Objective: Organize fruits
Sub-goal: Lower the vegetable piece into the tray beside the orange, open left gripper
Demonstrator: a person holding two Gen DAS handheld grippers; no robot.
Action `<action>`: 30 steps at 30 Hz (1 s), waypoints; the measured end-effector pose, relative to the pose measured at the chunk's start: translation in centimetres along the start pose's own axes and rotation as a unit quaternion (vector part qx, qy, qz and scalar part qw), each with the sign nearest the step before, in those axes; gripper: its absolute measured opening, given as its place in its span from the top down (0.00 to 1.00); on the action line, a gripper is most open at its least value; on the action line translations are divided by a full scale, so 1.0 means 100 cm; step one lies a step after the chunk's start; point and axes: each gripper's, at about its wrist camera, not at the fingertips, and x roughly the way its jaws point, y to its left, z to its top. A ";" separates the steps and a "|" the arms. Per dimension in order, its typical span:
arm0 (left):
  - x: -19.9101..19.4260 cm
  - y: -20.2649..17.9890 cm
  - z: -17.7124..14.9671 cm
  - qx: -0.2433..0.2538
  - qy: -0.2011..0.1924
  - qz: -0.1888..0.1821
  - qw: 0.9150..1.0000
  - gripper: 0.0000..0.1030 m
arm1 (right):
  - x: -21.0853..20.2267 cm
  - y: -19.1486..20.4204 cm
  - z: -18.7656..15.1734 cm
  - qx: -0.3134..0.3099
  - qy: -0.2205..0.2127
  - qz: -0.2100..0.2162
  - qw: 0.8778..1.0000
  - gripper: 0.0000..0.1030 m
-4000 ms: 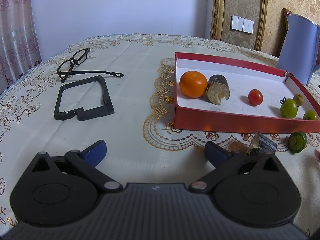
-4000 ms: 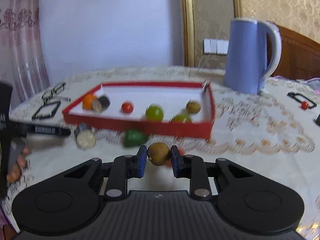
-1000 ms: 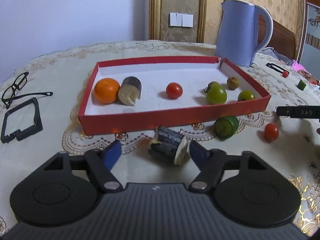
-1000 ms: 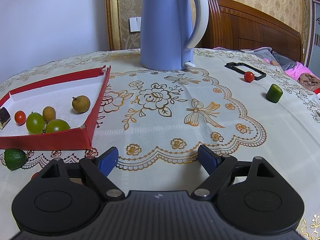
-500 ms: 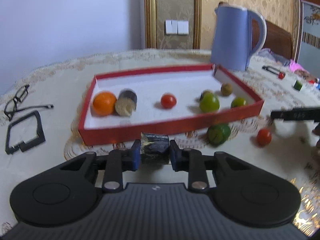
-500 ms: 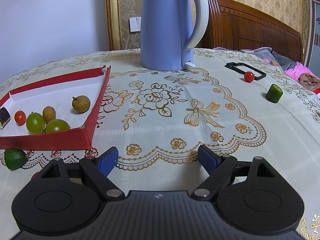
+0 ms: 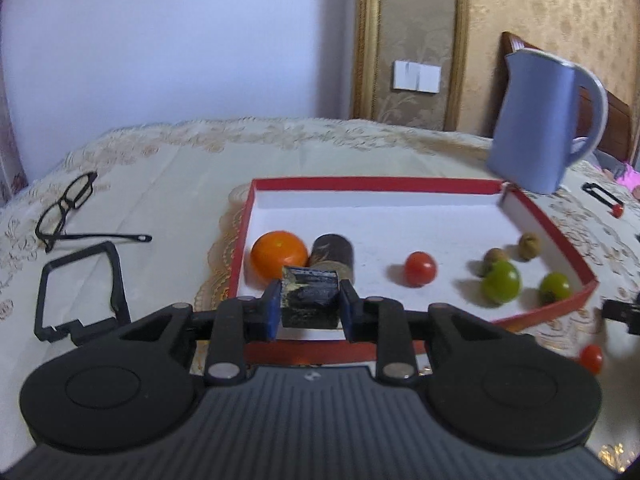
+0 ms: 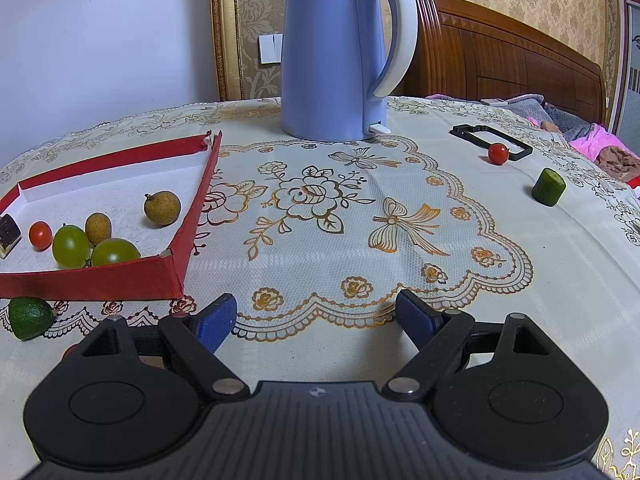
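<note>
A: What does the left gripper (image 7: 309, 309) have?

B: Its fingers are clamped on a dark sugarcane piece (image 7: 309, 300), one blue pad on each side, pale cut end toward the left finger. The piece hangs just above the near wall of the red tray (image 7: 404, 182).

A: How should the drop go?

B: I'd carry it forward past that wall before letting go. Just beyond the fingertips sit an orange (image 7: 279, 256) and another sugarcane piece (image 7: 333, 252), so I'd set it down short of them, low, or it may roll into the cherry tomato (image 7: 420, 268) to the right.

A: Pose of that hand?

B: Tilted down toward the tray floor, roughly level side to side.

A: And the right gripper (image 8: 316, 322)?

B: Fingers spread wide, nothing between them, only lace tablecloth (image 8: 360, 216) ahead. A green lime piece (image 8: 29, 317) lies off its left finger, outside the tray; a cucumber chunk (image 8: 549, 186) is far off to the right.
</note>
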 end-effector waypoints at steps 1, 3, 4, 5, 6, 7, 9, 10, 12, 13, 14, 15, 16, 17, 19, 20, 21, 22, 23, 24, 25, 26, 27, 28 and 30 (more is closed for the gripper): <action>0.005 0.000 -0.001 -0.001 0.006 -0.001 1.000 0.74 | 0.000 0.000 0.000 0.000 0.000 0.000 1.000 0.16; 0.012 0.000 -0.004 -0.001 0.015 0.001 1.000 0.74 | 0.000 0.000 0.000 0.000 0.000 0.000 1.000 0.16; 0.015 -0.001 -0.005 0.001 0.016 0.006 1.000 0.74 | 0.000 0.000 0.000 0.000 0.000 0.000 1.000 0.16; 0.017 -0.001 -0.006 0.002 0.015 0.009 1.000 0.74 | 0.000 0.000 0.000 0.000 0.000 0.000 1.000 0.16; 0.018 0.000 -0.005 -0.002 0.015 0.010 1.000 0.74 | 0.000 0.000 0.000 0.000 0.000 0.000 1.000 0.16; 0.019 0.001 -0.005 -0.005 0.015 0.009 1.000 0.74 | 0.000 0.000 0.000 0.000 0.000 0.000 1.000 0.16; 0.021 0.002 -0.004 -0.010 0.014 0.008 1.000 0.74 | 0.000 0.000 0.000 0.000 0.000 0.000 1.000 0.16; 0.022 0.003 -0.005 -0.009 0.013 0.009 1.000 0.74 | 0.000 0.000 0.000 0.000 0.000 0.000 1.000 0.16; 0.022 0.003 -0.007 -0.007 0.008 0.010 1.000 0.73 | 0.000 0.000 0.000 0.000 0.000 0.000 1.000 0.16; 0.022 0.001 -0.007 -0.004 0.007 0.009 1.000 0.72 | 0.000 0.000 0.000 0.000 0.000 0.000 1.000 0.16; 0.022 0.000 -0.008 -0.001 0.005 0.007 1.000 0.69 | 0.000 0.000 0.000 0.000 0.000 0.000 1.000 0.16; 0.020 -0.001 -0.009 0.002 0.002 0.005 1.000 0.64 | 0.000 0.000 0.000 0.000 0.000 0.000 1.000 0.16; 0.019 -0.002 -0.010 0.004 -0.001 0.003 1.000 0.60 | 0.000 0.000 0.000 0.000 0.000 0.000 1.000 0.16; 0.016 -0.003 -0.011 0.005 -0.004 0.004 1.000 0.43 | 0.000 0.000 0.000 0.000 0.000 0.000 1.000 0.16; 0.010 -0.002 -0.013 0.002 -0.015 0.003 1.000 0.26 | 0.000 0.000 0.000 0.000 0.000 0.000 1.000 0.16; 0.006 0.000 -0.014 -0.002 -0.019 -0.002 1.000 0.26 | 0.000 0.000 0.000 0.000 0.000 0.000 1.000 0.16; 0.002 0.003 -0.014 -0.007 -0.022 -0.008 1.000 0.26 | 0.000 0.000 0.000 0.000 0.000 0.000 1.000 0.16; 0.000 0.004 -0.014 -0.010 -0.023 -0.013 1.000 0.26 | 0.000 0.000 0.000 0.000 0.000 0.000 1.000 0.16; -0.003 0.006 -0.015 -0.010 -0.024 -0.016 1.000 0.26 | 0.000 0.000 0.000 0.000 0.000 0.000 1.000 0.16; -0.008 0.006 -0.016 -0.009 -0.026 -0.017 0.999 0.26 | 0.000 0.000 0.000 0.000 0.000 0.000 1.000 0.16; -0.012 0.005 -0.017 -0.006 -0.028 -0.016 0.999 0.26 | -0.001 0.000 0.000 0.000 0.000 0.000 1.000 0.16; -0.016 0.003 -0.018 -0.004 -0.030 -0.015 0.999 0.24 | -0.001 0.000 0.000 0.000 0.000 0.000 1.000 0.16; -0.021 0.002 -0.019 -0.002 -0.033 -0.013 0.999 0.20 | -0.001 0.000 0.000 0.000 0.000 0.000 1.000 0.16; -0.026 0.002 -0.020 -0.004 -0.036 -0.012 0.999 0.18 | -0.001 0.000 0.000 0.000 0.000 0.000 1.000 0.16; -0.035 0.003 -0.025 -0.009 -0.042 -0.018 0.999 0.16 | -0.001 0.000 0.000 0.000 0.000 0.000 1.000 0.16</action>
